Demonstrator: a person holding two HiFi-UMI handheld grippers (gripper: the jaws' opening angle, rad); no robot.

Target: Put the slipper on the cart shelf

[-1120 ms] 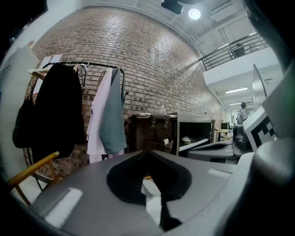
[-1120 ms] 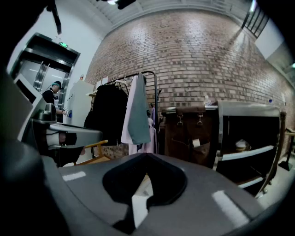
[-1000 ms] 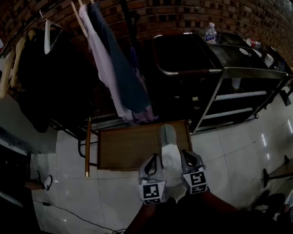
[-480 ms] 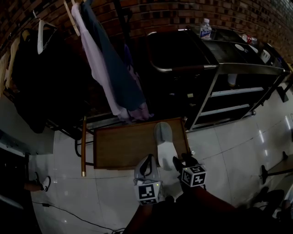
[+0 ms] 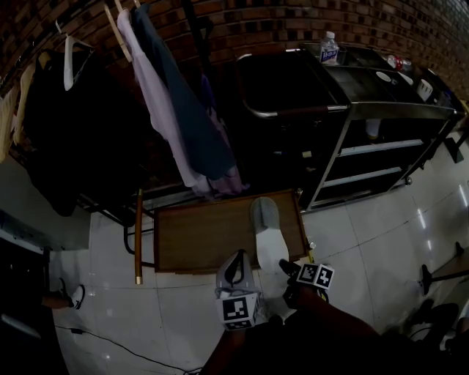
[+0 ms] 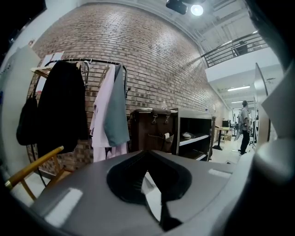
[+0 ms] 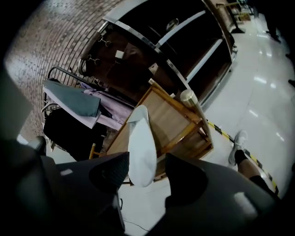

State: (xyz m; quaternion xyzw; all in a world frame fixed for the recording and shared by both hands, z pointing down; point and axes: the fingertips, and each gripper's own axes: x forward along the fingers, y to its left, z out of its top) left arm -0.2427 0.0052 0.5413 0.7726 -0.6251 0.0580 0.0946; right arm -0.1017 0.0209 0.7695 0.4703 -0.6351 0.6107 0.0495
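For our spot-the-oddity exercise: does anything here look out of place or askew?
A white slipper lies on the wooden table, its heel overhanging the near edge, between the right gripper's opening jaws. Footwear on a table looks misplaced.

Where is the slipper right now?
In the head view the slipper lies on the right side of the wooden table, its heel at the near edge, between the opening jaws of the right hand-held gripper.

The slipper (image 5: 268, 236) looks pale, smooth and matt. The low table (image 5: 198, 238) is matt brown wood. The cart (image 5: 381, 111) at far right has shiny metal rails and a glossy dark top. The floor tiles (image 5: 381, 242) are glossy white. The far wall (image 5: 293, 18) is rough brick, and the hanging garments (image 5: 183, 124) are soft cloth.
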